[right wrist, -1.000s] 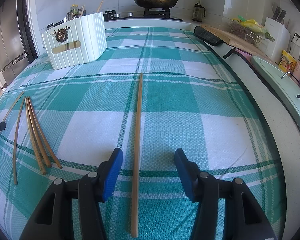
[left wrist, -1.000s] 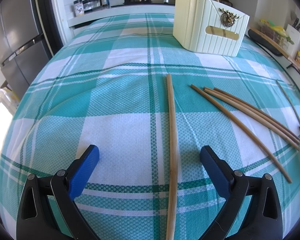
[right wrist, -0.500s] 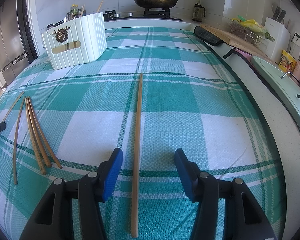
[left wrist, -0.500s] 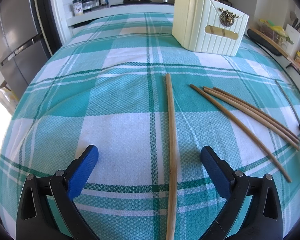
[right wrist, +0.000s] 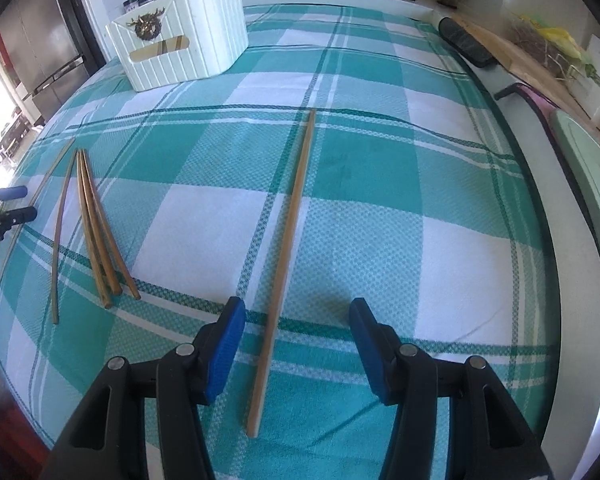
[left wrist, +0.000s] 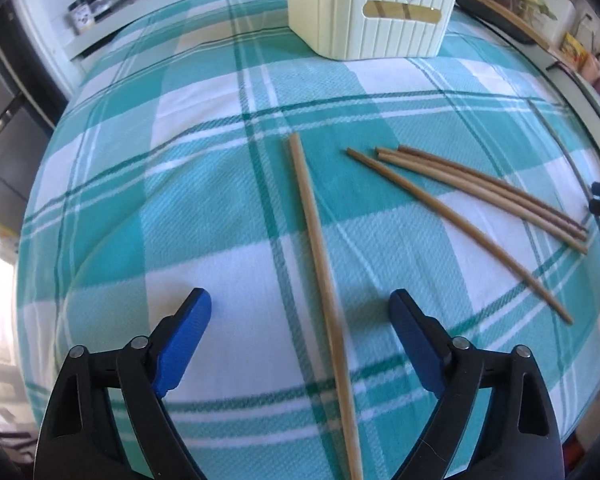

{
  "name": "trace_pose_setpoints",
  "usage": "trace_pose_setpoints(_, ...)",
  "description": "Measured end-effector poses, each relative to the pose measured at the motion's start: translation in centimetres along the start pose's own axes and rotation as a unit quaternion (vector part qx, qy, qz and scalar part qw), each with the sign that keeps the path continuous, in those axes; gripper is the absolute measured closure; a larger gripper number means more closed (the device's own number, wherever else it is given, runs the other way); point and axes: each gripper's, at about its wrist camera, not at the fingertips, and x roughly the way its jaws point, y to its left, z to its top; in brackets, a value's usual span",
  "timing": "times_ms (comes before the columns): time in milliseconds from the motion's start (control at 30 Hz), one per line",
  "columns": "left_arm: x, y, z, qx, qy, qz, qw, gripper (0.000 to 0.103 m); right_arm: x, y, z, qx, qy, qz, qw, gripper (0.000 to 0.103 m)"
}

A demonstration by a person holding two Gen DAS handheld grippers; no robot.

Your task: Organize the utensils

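Observation:
A long wooden chopstick lies on the teal checked cloth between the fingers of my left gripper. Its jaws are closing and the blue pads do not touch the stick. To the right lies a loose bunch of chopsticks, and beyond them stands the cream ribbed basket. My right gripper stands open astride another single chopstick, its pads clear of it. The same bunch of chopsticks and the basket lie to its left.
A steel fridge stands off the table's left side, with spice jars on the counter behind. A cutting board and a pale green sink run along the right edge. The other gripper's tips show at far left.
The left gripper has moved forward toward the basket and rolled, and its fingers have come closer together. The right wrist view has tilted, so its chopstick now slants; its jaws are unchanged.

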Motion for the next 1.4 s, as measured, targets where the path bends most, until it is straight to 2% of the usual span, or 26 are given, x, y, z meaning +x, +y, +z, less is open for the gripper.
trace_pose_setpoints(33, 0.2, 0.0, 0.7, 0.003, 0.006, -0.003, 1.0, 0.016, 0.4, 0.2, 0.7, -0.01, 0.006, 0.001, 1.0, 0.048)
trace_pose_setpoints(133, 1.0, 0.5, 2.9, -0.01, 0.02, -0.015, 0.9996, 0.028, 1.5, 0.6, 2.9, -0.024, 0.015, -0.006, 1.0, 0.047)
trace_pose_setpoints(200, 1.4, 0.5, 4.1, -0.019, 0.023, -0.012, 0.9995, 0.041, 2.4, 0.6, 4.7, -0.017, 0.018, -0.001, 1.0, 0.046)
trace_pose_setpoints(233, 1.5, 0.4, 4.5, -0.019, 0.023, -0.011, 0.9995, 0.044, 2.8, 0.6, 5.8, -0.013, 0.016, 0.003, 1.0, 0.046)
trace_pose_setpoints(267, 1.5, 0.3, 4.8, -0.017, 0.021, -0.011, 0.9996, 0.06, 3.2, 0.6, 6.6, -0.01, 0.013, 0.004, 1.0, 0.046)
trace_pose_setpoints(300, 1.5, 0.1, 5.1, -0.015, 0.017, -0.006, 0.9997, 0.083, 3.7, 0.7, 7.5, -0.008, 0.012, 0.003, 1.0, 0.049)
trace_pose_setpoints(333, 1.6, 0.0, 5.3, -0.014, 0.016, 0.0, 0.9998, 0.095, 4.0, 0.8, 8.2, -0.011, 0.007, -0.005, 1.0, 0.064)
trace_pose_setpoints(367, 1.5, 0.1, 5.4, -0.018, 0.015, 0.0, 0.9997, 0.098, 4.3, 1.0, 8.9, -0.014, 0.005, -0.012, 1.0, 0.072)
trace_pose_setpoints(433, 1.2, 0.4, 5.3, -0.034, 0.006, -0.007, 0.9994, 0.098, 4.5, 1.0, 9.7, -0.002, -0.003, -0.027, 1.0, 0.089)
trace_pose_setpoints(500, 0.3, 0.8, 4.8, -0.046, -0.012, -0.009, 0.9988, 0.098, 4.4, 1.2, 9.7, 0.004, -0.011, -0.032, 0.999, 0.097)
trace_pose_setpoints(600, -3.0, 1.4, 3.8, -0.059, -0.054, -0.018, 0.9966, 0.098, 2.4, 1.2, 9.0, 0.013, -0.045, -0.014, 0.999, 0.097)
trace_pose_setpoints(700, -7.0, 1.6, 3.0, -0.059, -0.1, -0.024, 0.993, 0.098, -1.4, 1.1, 8.2, 0.022, -0.094, 0.003, 0.995, 0.097)
trace_pose_setpoints(967, -17.0, 2.0, 1.5, -0.055, -0.211, -0.049, 0.9746, 0.098, -12.8, 1.4, 5.6, 0.02, -0.197, 0.036, 0.98, 0.097)
trace_pose_setpoints(1067, -19.2, 2.0, 1.2, -0.057, -0.238, -0.058, 0.9679, 0.098, -15.4, 1.8, 5.0, 0.015, -0.22, 0.039, 0.975, 0.097)
trace_pose_setpoints(1200, -21.9, 2.0, 0.8, -0.067, -0.29, -0.06, 0.9529, 0.098, -17.8, 2.5, 5.1, 0.011, -0.25, 0.045, 0.967, 0.097)
trace_pose_setpoints(1300, -22.6, 2.0, 0.7, -0.073, -0.309, -0.064, 0.9462, 0.098, -19.2, 3.2, 5.4, 0.005, -0.27, 0.046, 0.962, 0.097)
trace_pose_setpoints(1400, -22.6, 2.3, 0.8, -0.079, -0.315, -0.071, 0.9432, 0.098, -19.8, 3.6, 5.9, 0.001, -0.281, 0.049, 0.959, 0.097)
